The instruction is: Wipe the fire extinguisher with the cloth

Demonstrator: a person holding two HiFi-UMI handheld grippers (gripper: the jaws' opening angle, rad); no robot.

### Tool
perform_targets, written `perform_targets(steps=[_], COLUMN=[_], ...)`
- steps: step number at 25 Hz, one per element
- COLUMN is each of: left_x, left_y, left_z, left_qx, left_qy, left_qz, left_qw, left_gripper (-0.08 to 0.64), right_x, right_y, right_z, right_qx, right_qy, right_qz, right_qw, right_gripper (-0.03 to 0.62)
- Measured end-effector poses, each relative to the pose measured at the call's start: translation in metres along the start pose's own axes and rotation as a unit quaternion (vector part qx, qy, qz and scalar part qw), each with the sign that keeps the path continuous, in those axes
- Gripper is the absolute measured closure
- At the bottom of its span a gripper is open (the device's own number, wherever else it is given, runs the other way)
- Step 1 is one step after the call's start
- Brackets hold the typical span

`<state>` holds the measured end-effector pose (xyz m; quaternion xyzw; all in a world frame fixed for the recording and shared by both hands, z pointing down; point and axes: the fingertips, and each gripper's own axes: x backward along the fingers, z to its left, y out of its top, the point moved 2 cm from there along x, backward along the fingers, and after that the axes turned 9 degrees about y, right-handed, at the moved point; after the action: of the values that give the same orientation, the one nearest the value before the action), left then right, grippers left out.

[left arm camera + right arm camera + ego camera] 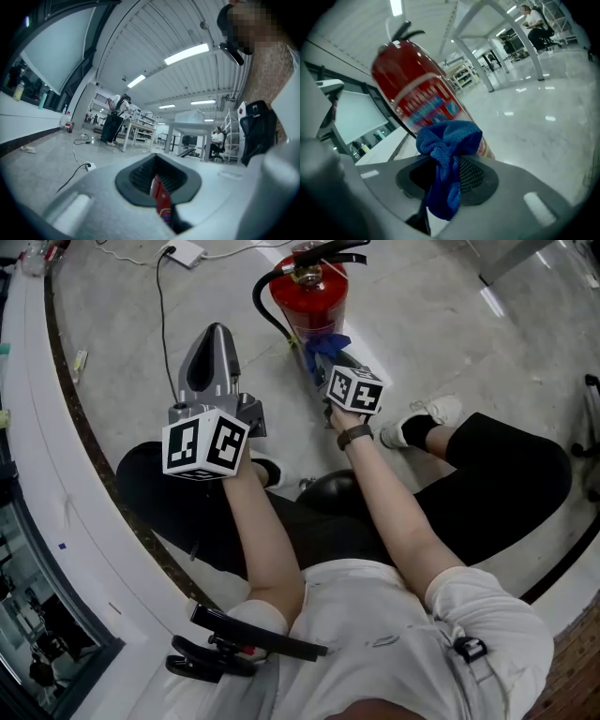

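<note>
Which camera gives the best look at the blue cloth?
The right gripper view: the blue cloth sits close up, pinched by the right gripper. The head view shows only a small blue bunch by the fire extinguisher; the left gripper view shows none.

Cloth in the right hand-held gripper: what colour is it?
The cloth is blue; the right gripper view shows it best.
</note>
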<state>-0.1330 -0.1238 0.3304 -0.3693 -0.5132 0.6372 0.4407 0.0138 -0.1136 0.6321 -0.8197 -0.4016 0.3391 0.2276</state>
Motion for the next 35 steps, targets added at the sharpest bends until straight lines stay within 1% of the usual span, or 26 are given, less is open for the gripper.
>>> perform_targets(steps=[2, 4, 5, 6, 8, 10, 11, 12, 13, 15, 16, 17, 18, 19, 20, 21, 22, 24, 26, 28, 30, 32, 33, 35], left_x=[-0.001, -0.001, -0.001, 0.0, 0.0, -0.001, -0.001, -0.002, -0.002, -0.003, -0.003, -0.003, -0.003, -0.004, -0.005, -0.006, -0.006, -0.005, -0.004, -0.004, -0.003, -0.002, -0.003, -0.004], left_y=[-0.002, -0.004, -0.004, -0.006, -0.01, -0.012, -0.011, -0.01, -0.008, -0.005, -0.003, -0.002, 0.0, 0.002, 0.005, 0.008, 0.011, 0.015, 0.019, 0.025, 0.029, 0.03, 0.03, 0.028], left_z=[0.002, 0.005, 0.005, 0.005, 0.004, 0.004, 0.005, 0.005, 0.004, 0.0, -0.003, -0.005, -0.008, -0.011, -0.013, -0.017, -0.021, -0.031, -0.039, -0.043, -0.046, -0.048, -0.048, -0.049], left_qx=[-0.003, -0.006, -0.008, -0.008, -0.009, -0.011, -0.012, -0.011, -0.01, -0.009, -0.009, -0.008, -0.007, -0.006, -0.005, -0.004, -0.004, -0.004, -0.005, -0.007, -0.007, -0.009, -0.011, -0.015], left_qy=[0.003, 0.007, 0.008, 0.008, 0.008, 0.007, 0.006, 0.004, 0.002, -0.005, -0.009, -0.013, -0.015, -0.018, -0.022, -0.027, -0.032, -0.039, -0.042, -0.041, -0.037, -0.034, -0.034, -0.036], left_qz=[0.005, 0.009, 0.01, 0.012, 0.018, 0.02, 0.019, 0.017, 0.014, 0.01, 0.008, 0.007, 0.006, 0.004, 0.002, -0.002, -0.005, -0.008, -0.01, -0.013, -0.015, -0.015, -0.013, -0.008], left_qw=[1.0, 0.9999, 0.9999, 0.9999, 0.9998, 0.9997, 0.9997, 0.9998, 0.9998, 0.9999, 0.9999, 0.9999, 0.9998, 0.9998, 0.9998, 0.9996, 0.9995, 0.9992, 0.9991, 0.9991, 0.9992, 0.9993, 0.9993, 0.9992], left_gripper=[0.561, 0.561, 0.561, 0.561, 0.561, 0.561, 0.561, 0.561, 0.561, 0.561, 0.561, 0.561, 0.561, 0.561, 0.561, 0.561, 0.561, 0.561, 0.561, 0.561, 0.561, 0.561, 0.561, 0.561], right_x=[-0.019, -0.032, -0.038, -0.042, -0.048, -0.051, -0.052, -0.049, -0.045, -0.031, -0.019, -0.003, 0.016, 0.036, 0.054, 0.069, 0.082, 0.103, 0.108, 0.091, 0.078, 0.082, 0.086, 0.086], right_y=[-0.04, -0.074, -0.088, -0.099, -0.109, -0.106, -0.102, -0.098, -0.09, -0.064, -0.045, -0.024, 0.001, 0.028, 0.058, 0.088, 0.117, 0.162, 0.184, 0.189, 0.187, 0.183, 0.178, 0.158], right_z=[-0.044, -0.085, -0.102, -0.117, -0.14, -0.147, -0.146, -0.143, -0.137, -0.111, -0.093, -0.074, -0.054, -0.032, -0.009, 0.015, 0.041, 0.093, 0.133, 0.153, 0.152, 0.139, 0.129, 0.099], right_qx=[-0.047, -0.088, -0.097, -0.098, -0.077, -0.05, -0.042, -0.043, -0.053, -0.093, -0.118, -0.145, -0.168, -0.181, -0.179, -0.165, -0.141, -0.095, -0.073, -0.067, -0.06, -0.048, -0.05, -0.072], right_qy=[-0.042, -0.082, -0.098, -0.11, -0.117, -0.112, -0.111, -0.109, -0.1, -0.053, -0.024, 0.003, 0.029, 0.056, 0.086, 0.117, 0.149, 0.206, 0.243, 0.252, 0.24, 0.22, 0.209, 0.18], right_qz=[0.038, 0.074, 0.097, 0.122, 0.169, 0.197, 0.2, 0.191, 0.171, 0.109, 0.071, 0.029, -0.015, -0.057, -0.096, -0.125, -0.145, -0.16, -0.152, -0.132, -0.121, -0.122, -0.124, -0.12], right_qw=[0.997, 0.99, 0.986, 0.982, 0.976, 0.973, 0.973, 0.975, 0.979, 0.988, 0.99, 0.989, 0.985, 0.98, 0.975, 0.971, 0.968, 0.961, 0.955, 0.956, 0.961, 0.967, 0.969, 0.974], right_gripper=[0.469, 0.469, 0.469, 0.469, 0.468, 0.469, 0.469, 0.469, 0.469, 0.468, 0.468, 0.468, 0.468, 0.467, 0.468, 0.468, 0.467, 0.468, 0.468, 0.469, 0.471, 0.479, 0.479, 0.479])
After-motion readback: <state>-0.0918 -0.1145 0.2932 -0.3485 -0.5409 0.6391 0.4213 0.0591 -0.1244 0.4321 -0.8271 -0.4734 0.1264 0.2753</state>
